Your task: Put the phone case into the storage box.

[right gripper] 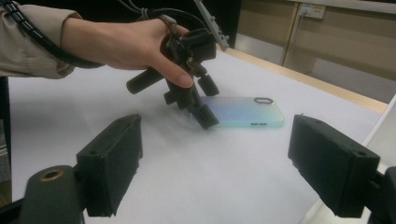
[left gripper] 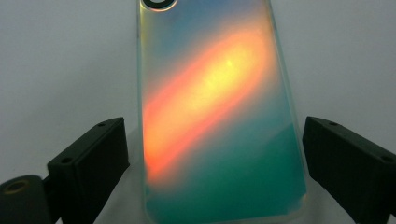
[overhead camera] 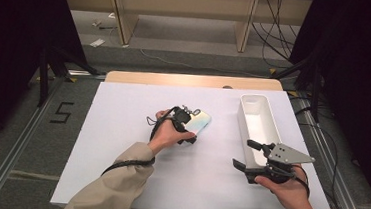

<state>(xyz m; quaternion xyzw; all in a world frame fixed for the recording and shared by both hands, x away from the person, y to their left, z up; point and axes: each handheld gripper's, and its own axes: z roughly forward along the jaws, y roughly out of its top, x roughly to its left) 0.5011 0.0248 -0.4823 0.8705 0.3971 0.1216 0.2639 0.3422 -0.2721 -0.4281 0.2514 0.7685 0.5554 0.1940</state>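
Observation:
An iridescent phone case lies flat on the white table sheet, camera hole at its far end. My left gripper points down at the case's near end. In the left gripper view its jaws stand open on either side of the phone case; the right jaw is at the case's edge and a small gap shows at the left jaw. My right gripper hovers beside the near end of a white bin, open with nothing between its jaws. The right gripper view looks across at the phone case and the left gripper.
The long white bin stands at the right of the sheet with nothing visible inside it. A wooden table edge runs behind the sheet. Metal rails flank the table, and cables lie on the floor behind.

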